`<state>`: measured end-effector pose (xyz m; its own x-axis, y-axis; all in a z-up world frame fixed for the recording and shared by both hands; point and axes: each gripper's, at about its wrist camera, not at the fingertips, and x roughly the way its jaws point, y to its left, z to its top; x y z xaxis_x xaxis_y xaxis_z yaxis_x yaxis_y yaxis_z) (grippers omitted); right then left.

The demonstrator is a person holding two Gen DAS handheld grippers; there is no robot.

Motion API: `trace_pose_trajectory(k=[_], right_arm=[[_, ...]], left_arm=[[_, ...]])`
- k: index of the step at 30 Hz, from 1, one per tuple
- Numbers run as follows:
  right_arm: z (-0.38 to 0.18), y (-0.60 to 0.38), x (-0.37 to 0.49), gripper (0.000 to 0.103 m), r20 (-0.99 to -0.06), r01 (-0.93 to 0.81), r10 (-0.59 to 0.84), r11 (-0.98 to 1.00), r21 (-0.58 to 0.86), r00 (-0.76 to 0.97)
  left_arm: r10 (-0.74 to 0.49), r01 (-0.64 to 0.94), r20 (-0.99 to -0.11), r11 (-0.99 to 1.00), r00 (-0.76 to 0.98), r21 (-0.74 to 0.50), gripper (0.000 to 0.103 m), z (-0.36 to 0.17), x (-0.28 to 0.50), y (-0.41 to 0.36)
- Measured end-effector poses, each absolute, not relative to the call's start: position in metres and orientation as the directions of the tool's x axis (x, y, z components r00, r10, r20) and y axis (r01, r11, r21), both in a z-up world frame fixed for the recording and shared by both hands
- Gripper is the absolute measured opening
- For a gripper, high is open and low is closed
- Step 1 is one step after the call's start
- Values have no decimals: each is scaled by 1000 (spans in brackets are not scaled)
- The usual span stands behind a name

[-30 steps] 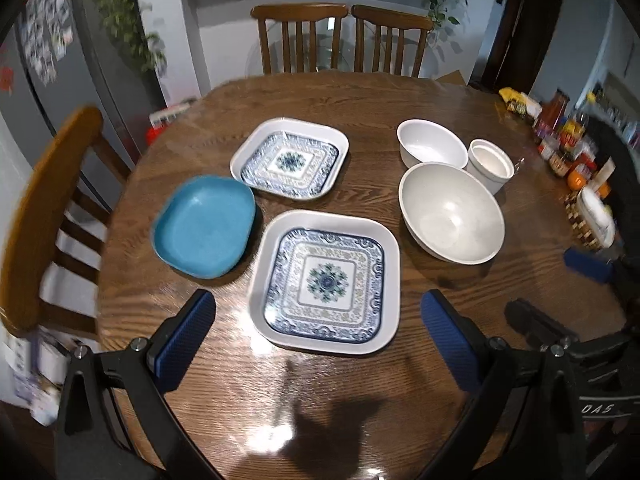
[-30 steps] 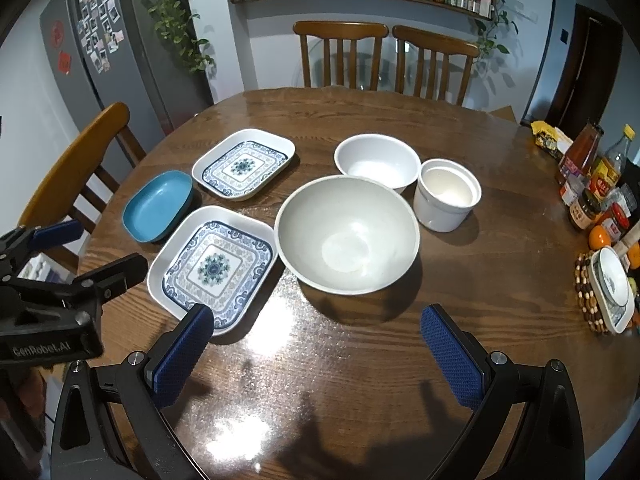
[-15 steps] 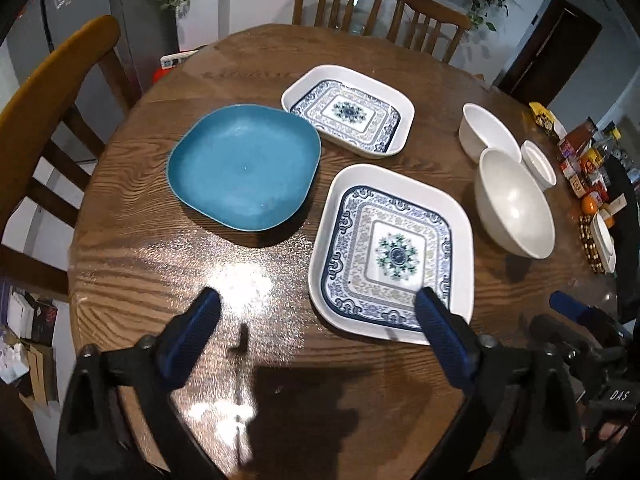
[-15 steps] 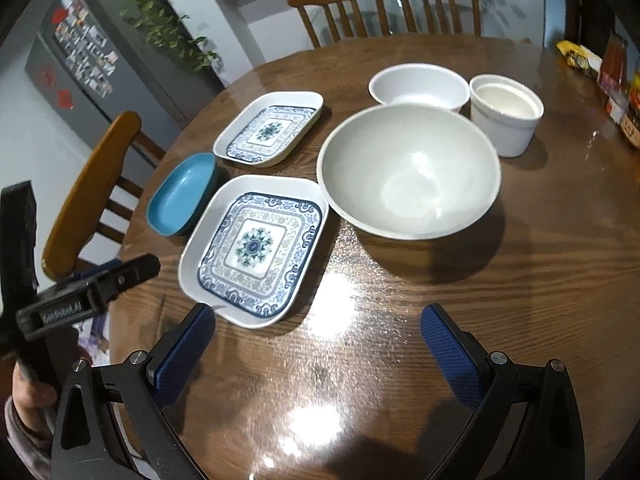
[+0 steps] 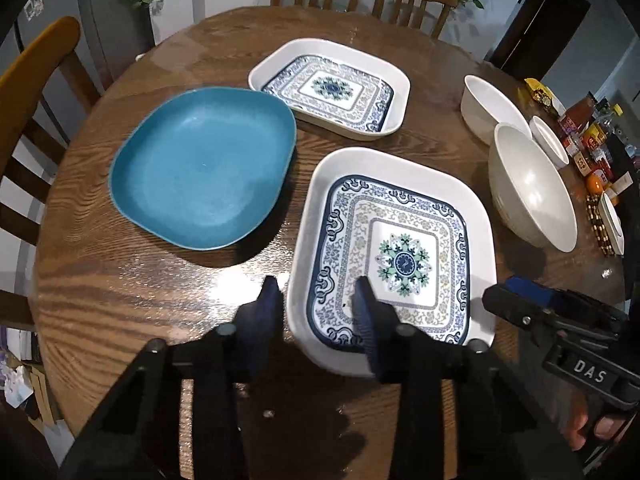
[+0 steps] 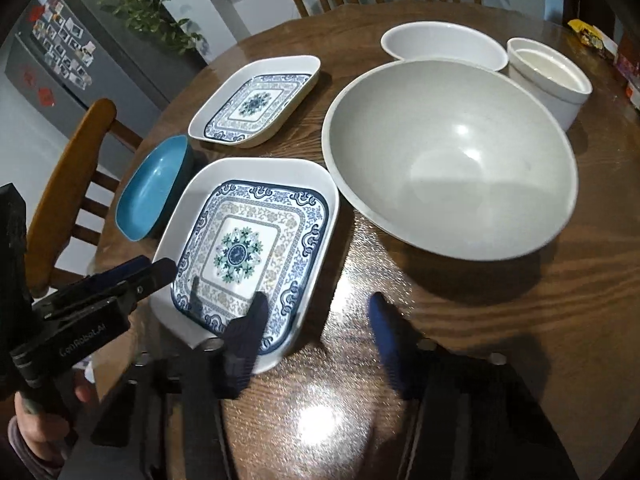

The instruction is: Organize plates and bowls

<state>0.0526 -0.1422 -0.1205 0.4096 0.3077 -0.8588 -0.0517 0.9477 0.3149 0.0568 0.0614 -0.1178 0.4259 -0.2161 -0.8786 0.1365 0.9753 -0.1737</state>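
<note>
Left gripper (image 5: 316, 304): narrowed, its fingers on both sides of the near rim of the large patterned plate (image 5: 400, 256), not yet closed on it.
Right gripper (image 6: 316, 320): half open, holding nothing, above the tabletop (image 6: 480, 320).
Blue plate (image 5: 204, 164): left of the patterned plate.
Small patterned plate (image 5: 332, 88): farther back.
Big bowl (image 6: 452, 156): right side, two small white bowls (image 6: 440, 44) behind it.

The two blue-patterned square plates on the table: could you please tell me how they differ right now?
The near patterned plate has the left gripper closing over its front-left rim; the far patterned plate is untouched. The near one lies beside the large grey bowl; the far one lies behind the teal plate. Both share white rims, blue floral borders and a central medallion.
</note>
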Motion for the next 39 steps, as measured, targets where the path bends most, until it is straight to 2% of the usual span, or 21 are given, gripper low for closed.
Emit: trace_pose_trajectory(k=[4,5,8,11,15,25,39], right_arm=[[-126,-139,57,22,-872,-61,295,954,295,391],[-127,-138,58,20,-871,-64,304,951,303,386],[-126,-132,58,10,-873,-82,302,952,294,382],[-124,-127,58,10,-879,-97,275,961,258,388],[-116,-123,50,10,-872,-137,295,955,261,391],[-105,-105,24,10,-874,-228,315,943,243,370],[-118,-105,8,10,-885,-199,308,947,251,349]], left_arm=[[-217,130,-885,975,412,-179,23,-124,59,63],[-218,127,-886,975,408,-181,20,-126,60,64],[-225,129,-885,974,408,-189,17,-126,57,66],[-225,130,-886,974,405,-187,17,-125,52,69],[-247,112,-884,969,396,-220,15,-121,37,79],[-233,93,-876,972,423,-214,15,-111,-23,94],[-226,84,-889,974,399,-210,15,-125,-30,90]])
